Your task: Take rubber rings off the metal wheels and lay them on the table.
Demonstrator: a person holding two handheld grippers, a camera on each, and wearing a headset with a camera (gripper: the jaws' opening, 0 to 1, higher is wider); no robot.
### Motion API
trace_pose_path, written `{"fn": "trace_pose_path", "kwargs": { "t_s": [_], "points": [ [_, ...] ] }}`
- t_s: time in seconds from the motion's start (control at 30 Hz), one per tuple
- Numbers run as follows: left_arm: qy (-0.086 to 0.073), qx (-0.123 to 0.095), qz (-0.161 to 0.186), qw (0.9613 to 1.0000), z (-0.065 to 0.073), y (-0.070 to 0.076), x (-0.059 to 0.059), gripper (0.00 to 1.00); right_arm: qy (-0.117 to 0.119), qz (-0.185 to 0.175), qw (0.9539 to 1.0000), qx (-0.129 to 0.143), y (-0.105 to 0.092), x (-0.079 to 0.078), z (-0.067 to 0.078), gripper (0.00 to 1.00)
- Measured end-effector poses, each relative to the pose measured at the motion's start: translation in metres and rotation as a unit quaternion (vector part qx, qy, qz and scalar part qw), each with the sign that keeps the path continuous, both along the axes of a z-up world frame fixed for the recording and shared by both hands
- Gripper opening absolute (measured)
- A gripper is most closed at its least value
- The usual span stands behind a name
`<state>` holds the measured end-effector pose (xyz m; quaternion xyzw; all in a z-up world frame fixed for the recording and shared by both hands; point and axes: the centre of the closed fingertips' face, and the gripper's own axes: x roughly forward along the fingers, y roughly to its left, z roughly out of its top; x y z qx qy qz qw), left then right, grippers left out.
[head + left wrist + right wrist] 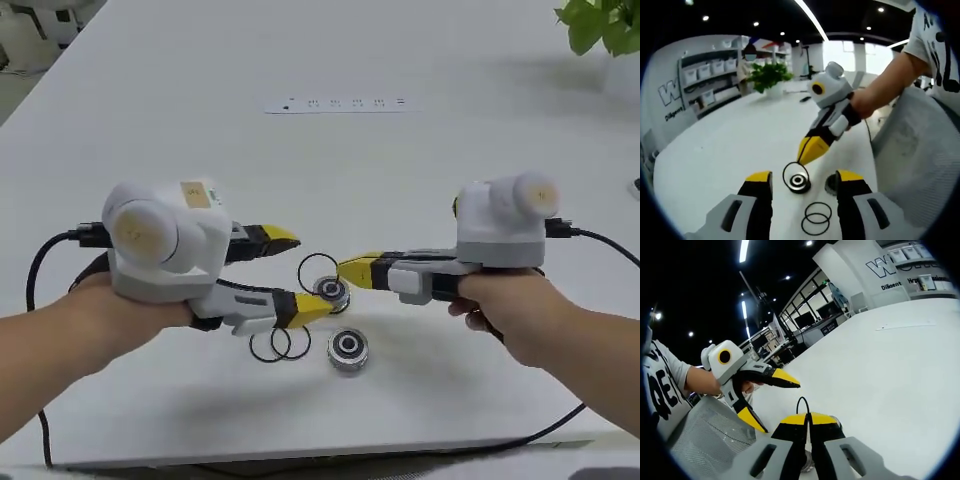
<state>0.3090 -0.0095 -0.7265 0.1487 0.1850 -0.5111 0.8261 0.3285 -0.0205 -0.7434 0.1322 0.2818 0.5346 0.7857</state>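
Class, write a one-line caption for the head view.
Right claw pinches a rubber ring at a metal wheel, left claw open, two loose rings nearby.

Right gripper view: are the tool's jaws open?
No, the right tool has its yellow-tipped jaws pressed together, pinching a rubber ring that loops up from between them.
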Motion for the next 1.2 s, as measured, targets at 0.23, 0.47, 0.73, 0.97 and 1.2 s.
{"fn": "trace_pose_path", "kwargs": {
  "t_s": [0.23, 0.47, 0.73, 0.97, 1.2],
  "points": [
    [-0.003, -0.006, 0.004, 1.0, 0.006, 0.005, 0.0, 0.57, -0.002, 0.003, 1.0, 0.006, 0.002, -0.001, 0.006, 0.0],
    [-0.005, -0.004, 0.006, 1.0, 0.009, 0.012, -0.002, 0.63, 0.0, 0.006, 0.9999, 0.011, 0.005, -0.002, 0.01, 0.0],
    [-0.005, -0.007, 0.008, 0.9999, 0.013, 0.02, -0.007, 0.69, 0.0, 0.009, 0.9999, 0.013, 0.006, -0.003, 0.013, 0.0],
    [-0.003, -0.007, 0.011, 0.9999, 0.014, 0.028, -0.011, 0.74, 0.003, 0.012, 0.9998, 0.017, 0.009, -0.005, 0.017, 0.0],
    [-0.002, -0.008, 0.012, 0.9999, 0.014, 0.034, -0.016, 0.77, 0.005, 0.017, 0.9997, 0.019, 0.012, -0.008, 0.019, 0.0]
  ]
}}
